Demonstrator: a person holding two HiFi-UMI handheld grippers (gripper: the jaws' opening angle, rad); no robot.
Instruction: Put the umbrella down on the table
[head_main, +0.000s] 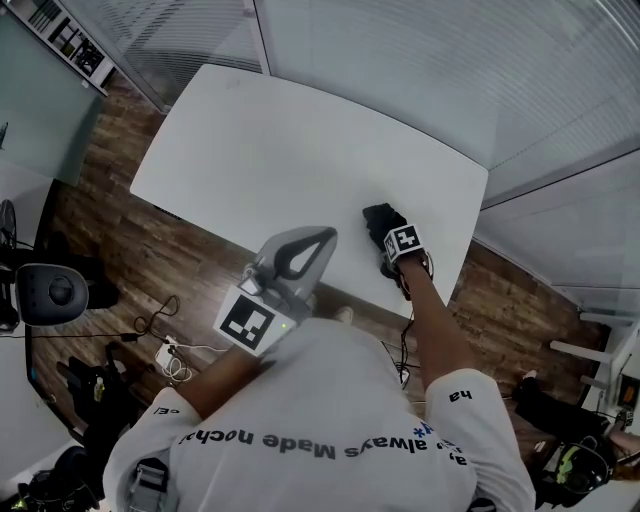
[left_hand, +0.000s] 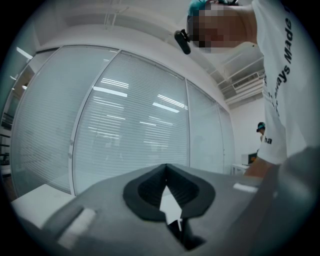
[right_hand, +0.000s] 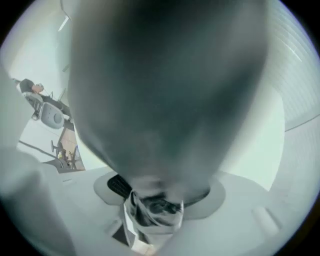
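Smooth white round-cornered table; right claw spread around dark folded umbrella; left claw closed, empty.

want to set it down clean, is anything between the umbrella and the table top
Nothing visible is. The umbrella, between the jaws of the right gripper, is already over the near edge of the table, and the white top around it is bare. Whether it touches the surface yet cannot be told.

Black folded umbrella near white table's edge
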